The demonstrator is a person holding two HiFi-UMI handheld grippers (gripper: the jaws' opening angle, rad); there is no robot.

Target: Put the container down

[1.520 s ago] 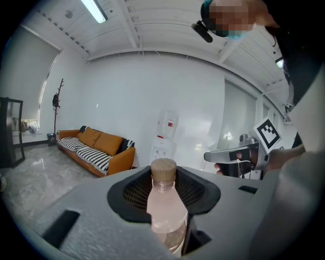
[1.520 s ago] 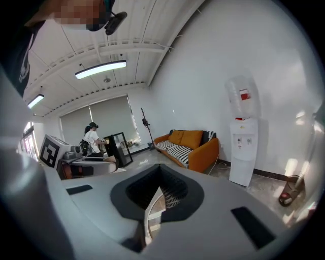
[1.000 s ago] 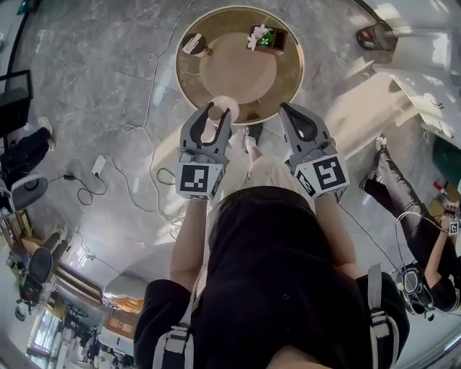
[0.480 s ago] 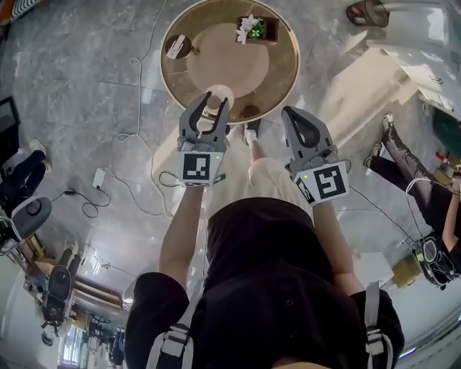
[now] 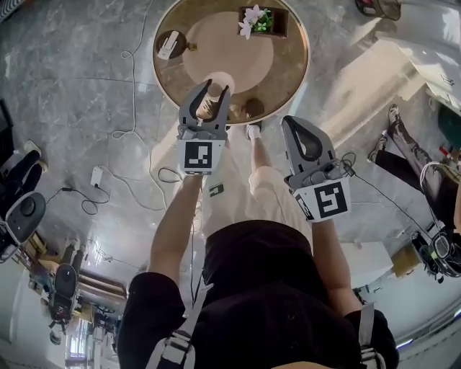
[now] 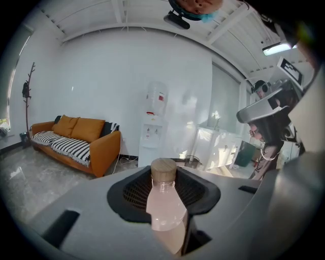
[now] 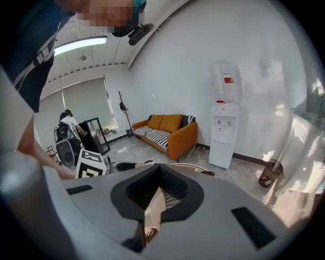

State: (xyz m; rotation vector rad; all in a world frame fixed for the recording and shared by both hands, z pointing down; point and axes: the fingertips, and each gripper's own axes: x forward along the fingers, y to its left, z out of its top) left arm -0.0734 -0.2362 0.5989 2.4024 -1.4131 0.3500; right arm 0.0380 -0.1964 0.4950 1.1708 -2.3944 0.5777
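Observation:
A clear bottle (image 6: 165, 203) of pale pink liquid with a round wooden cap (image 6: 164, 170) stands upright between the jaws of my left gripper (image 6: 167, 195), which is shut on it. In the head view the left gripper (image 5: 206, 92) holds the bottle (image 5: 209, 108) over the near edge of the round gold table (image 5: 292, 68). My right gripper (image 5: 296, 124) hangs lower right, just short of the table, with its jaws together. In its own view the right gripper (image 7: 155, 203) shows only a thin slit with nothing in it.
On the table's far side stand a small planter box with white flowers (image 5: 258, 20) and a white object (image 5: 169, 43). Cables (image 5: 130, 86) trail over the marble floor. An orange sofa (image 6: 76, 142) and a water dispenser (image 6: 155, 122) line the wall. A person sits at the right (image 5: 403, 155).
The left gripper has carried the bottle forward from the table's rim to over its near part. The right gripper has stayed back, beside the table's edge.

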